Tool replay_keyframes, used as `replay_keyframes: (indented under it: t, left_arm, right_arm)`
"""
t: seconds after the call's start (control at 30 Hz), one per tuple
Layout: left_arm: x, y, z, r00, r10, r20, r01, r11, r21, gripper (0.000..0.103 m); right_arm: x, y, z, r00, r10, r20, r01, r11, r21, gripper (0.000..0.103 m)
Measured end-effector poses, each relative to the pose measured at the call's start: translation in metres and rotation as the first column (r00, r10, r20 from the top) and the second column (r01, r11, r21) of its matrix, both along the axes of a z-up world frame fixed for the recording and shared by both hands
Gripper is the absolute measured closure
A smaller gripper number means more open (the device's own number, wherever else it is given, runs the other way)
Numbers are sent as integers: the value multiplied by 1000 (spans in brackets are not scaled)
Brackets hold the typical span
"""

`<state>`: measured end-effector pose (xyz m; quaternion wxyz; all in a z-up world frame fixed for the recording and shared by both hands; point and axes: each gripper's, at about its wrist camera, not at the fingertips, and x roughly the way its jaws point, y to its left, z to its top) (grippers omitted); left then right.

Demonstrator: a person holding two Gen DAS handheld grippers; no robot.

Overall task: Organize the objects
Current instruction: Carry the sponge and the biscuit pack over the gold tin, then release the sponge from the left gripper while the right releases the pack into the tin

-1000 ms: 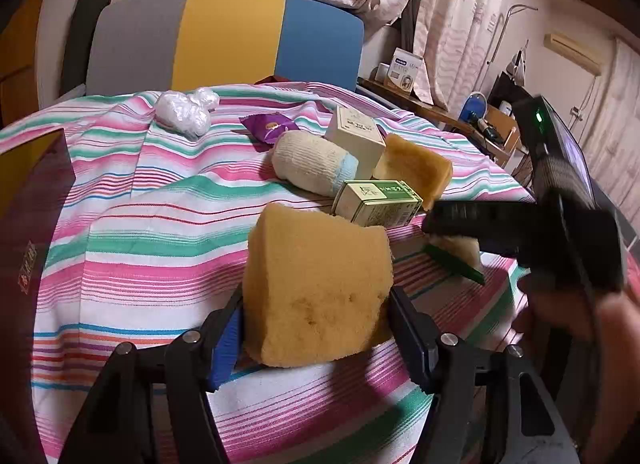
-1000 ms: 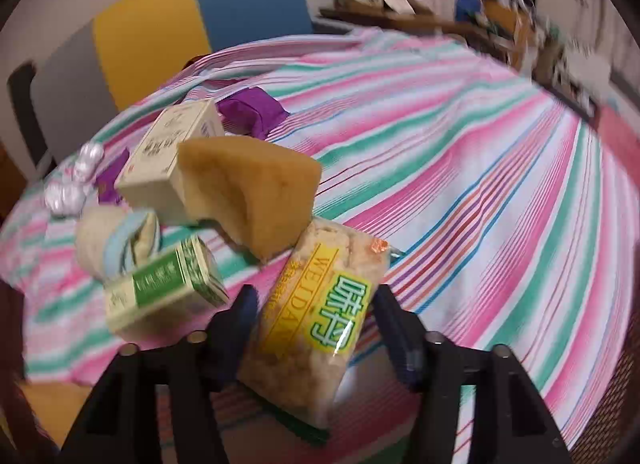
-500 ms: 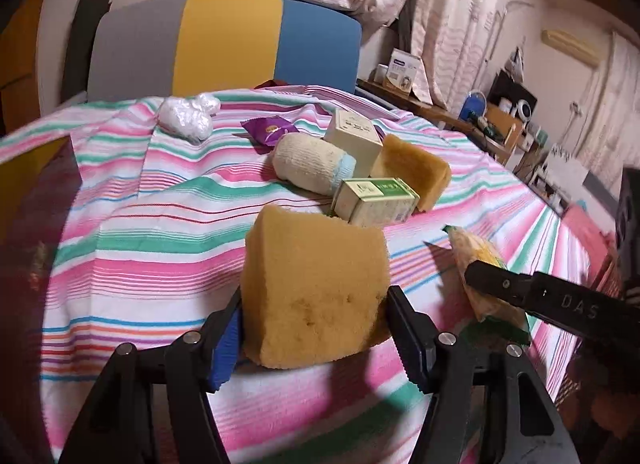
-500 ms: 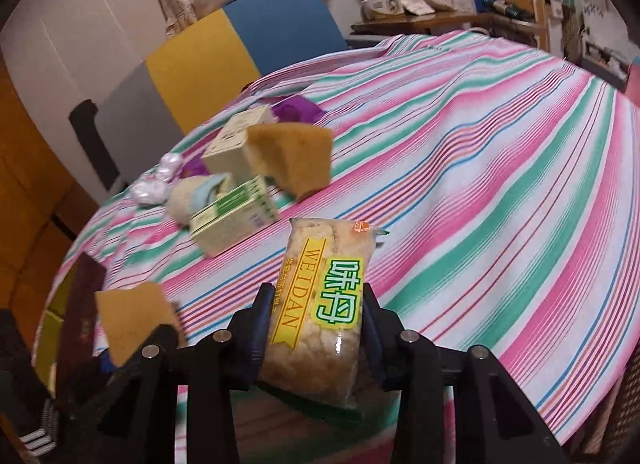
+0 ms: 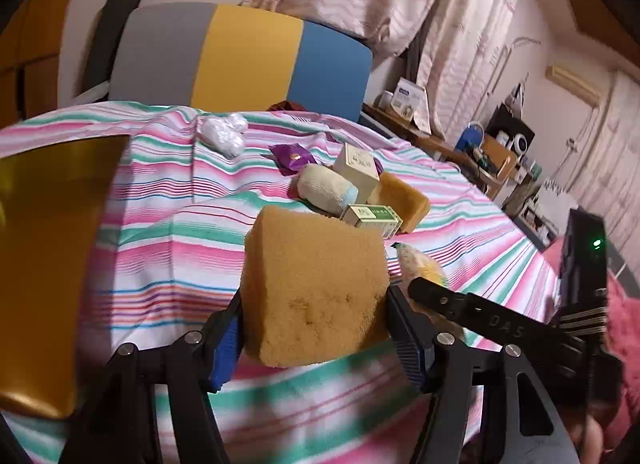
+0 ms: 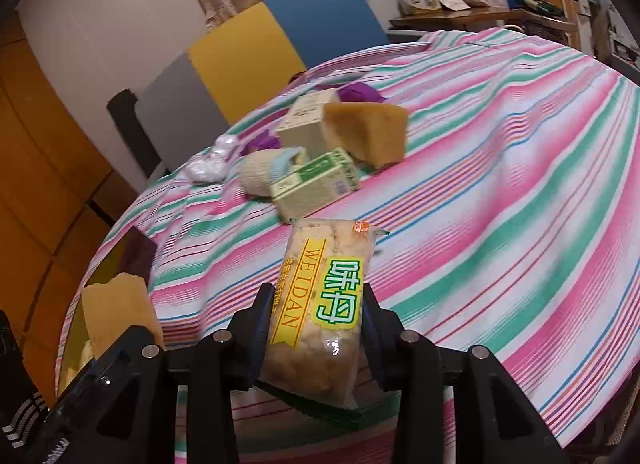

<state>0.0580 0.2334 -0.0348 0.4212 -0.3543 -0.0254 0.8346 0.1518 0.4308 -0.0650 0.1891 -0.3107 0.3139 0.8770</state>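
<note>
A big yellow sponge block point(image 5: 316, 292) sits clamped between the blue pads of my left gripper point(image 5: 314, 308), held above the striped tablecloth point(image 5: 168, 232). My right gripper point(image 6: 316, 296) is shut on a clear snack packet point(image 6: 324, 304) with a yellow and green label, lifted off the cloth. In the left wrist view the packet point(image 5: 420, 268) and a right finger point(image 5: 472, 312) show just right of the sponge. In the right wrist view the held sponge point(image 6: 116, 312) appears at the lower left.
A pile lies mid-table: a second sponge point(image 6: 368, 132), green carton point(image 6: 316, 184), cream box point(image 6: 304, 124), rolled cloth point(image 6: 268, 172), purple wrapper point(image 5: 292, 156), crumpled white plastic point(image 5: 222, 134). A gold box point(image 5: 48, 264) stands at the left edge. A tricolour chair point(image 5: 240, 60) is behind.
The right gripper closed on the snack packet, lifted it and drew back from the pile toward the left gripper. The left gripper rose with its sponge, and the gold box came nearer.
</note>
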Motion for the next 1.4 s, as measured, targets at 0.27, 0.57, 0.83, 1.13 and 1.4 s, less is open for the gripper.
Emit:
replay_keyframes:
  t: [0.27, 0.57, 0.83, 1.13, 1.4]
  left_arm:
    - [-2, -50, 24, 997, 74, -17, -73, 996, 48, 37]
    - [-40, -122, 25, 967, 252, 36, -253, 967, 24, 37]
    - [-80, -172, 7, 916, 390, 93, -387, 921, -54, 37]
    - [-103, -198, -16, 889, 440, 129, -418, 893, -167, 31]
    - [-91, -225, -3, 857, 505, 99, -498, 862, -94, 4]
  right_arm:
    - [-8, -26, 16, 996, 74, -49, -74, 997, 4, 62]
    - [-32, -70, 48, 971, 208, -119, -207, 978, 24, 62]
    - [-64, -132, 66, 917, 374, -137, -369, 927, 66, 62]
    - [-88, -188, 73, 857, 501, -118, -492, 865, 102, 62]
    - [-105, -212, 60, 832, 550, -72, -542, 834, 98, 62]
